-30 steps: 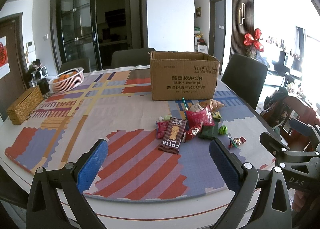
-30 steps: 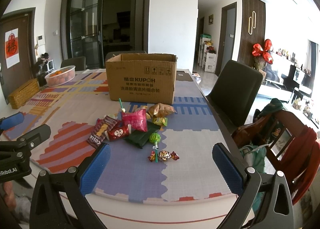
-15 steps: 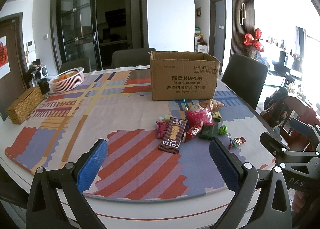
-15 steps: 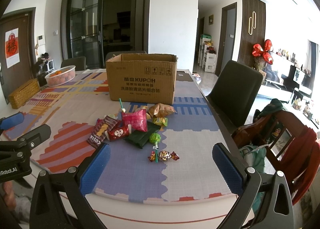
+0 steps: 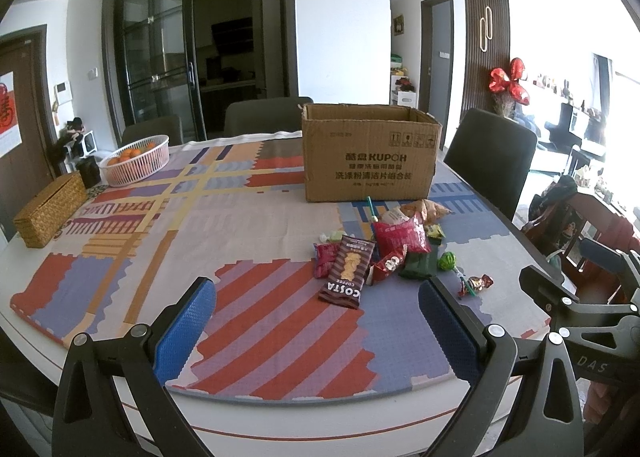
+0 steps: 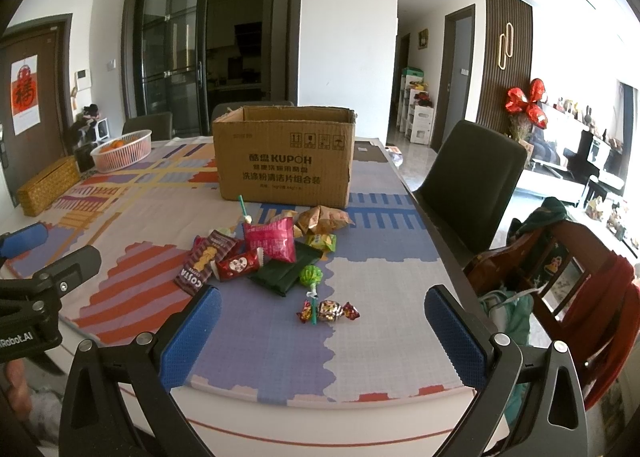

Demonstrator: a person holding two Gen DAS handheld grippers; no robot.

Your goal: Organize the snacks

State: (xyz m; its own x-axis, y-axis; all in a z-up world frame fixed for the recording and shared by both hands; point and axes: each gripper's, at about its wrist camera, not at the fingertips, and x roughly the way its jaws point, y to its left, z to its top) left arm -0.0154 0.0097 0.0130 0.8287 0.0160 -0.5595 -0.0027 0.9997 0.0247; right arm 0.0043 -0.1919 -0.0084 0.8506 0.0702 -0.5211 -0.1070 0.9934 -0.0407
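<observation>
Your left gripper (image 5: 316,321) and right gripper (image 6: 322,331): jaws wide, empty. Snack pile (image 6: 272,253) lies before cardboard box (image 6: 284,155); fruit basket (image 5: 135,160) well left.

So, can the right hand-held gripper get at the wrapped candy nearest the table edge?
Probably yes: the right hand-held gripper is open and the wrapped candy lies apart from the pile, directly ahead, with bare mat between.

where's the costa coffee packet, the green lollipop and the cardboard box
costa coffee packet (image 5: 347,272): left wrist view, middle of its brown front.
green lollipop (image 6: 311,276): right wrist view, its green wrapped head.
cardboard box (image 6: 285,159): right wrist view, printed front wall.
</observation>
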